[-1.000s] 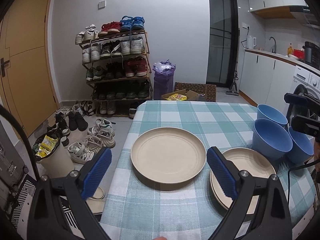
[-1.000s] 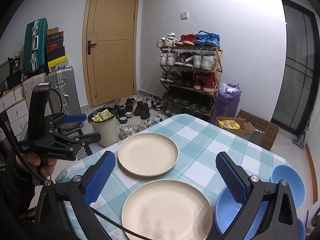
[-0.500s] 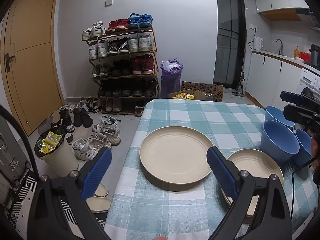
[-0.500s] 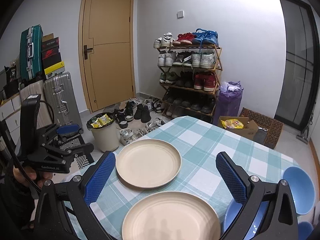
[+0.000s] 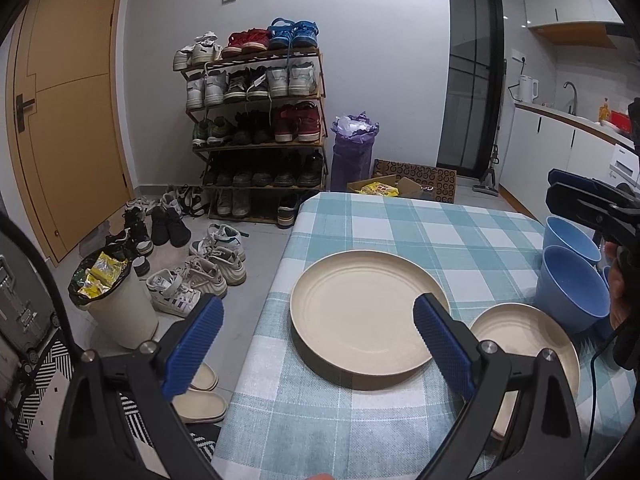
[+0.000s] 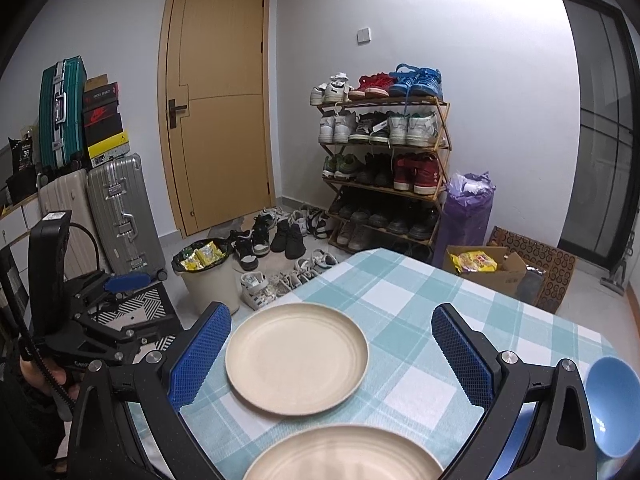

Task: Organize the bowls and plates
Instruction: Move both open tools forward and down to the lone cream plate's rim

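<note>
A lone cream plate point(image 5: 366, 312) lies flat in the middle of the left wrist view, near the left edge of the checked counter point(image 5: 400, 220). Just to its lower right is a second cream plate point(image 5: 524, 344); its edge at the lower right looks doubled, so it may be the top of a small stack, though that cannot be settled from here. Right of that, at the right edge of the frame, blue bowls point(image 5: 572, 288) stand close together, one behind the other and apparently touching; whether any are nested is hidden.

In the right wrist view the lone plate point(image 6: 296, 358) sits at centre and the nearer plate point(image 6: 344, 456) is cut off by the bottom edge.

The left hand-held gripper point(image 5: 316, 344) is spread wide with nothing between its blue pads; the lone plate lies ahead of it, with one pad point(image 5: 440, 344) overlapping the plate's right rim in the picture, though contact is not evident. The right hand-held gripper point(image 6: 332, 364) is likewise wide apart and empty, above the plates.

By my reading the sorting is only partly done: bowls are grouped, and at least one plate is apart from its fellow. What is left is probably to lift the lone plate onto the other and to nest the bowls.
</note>
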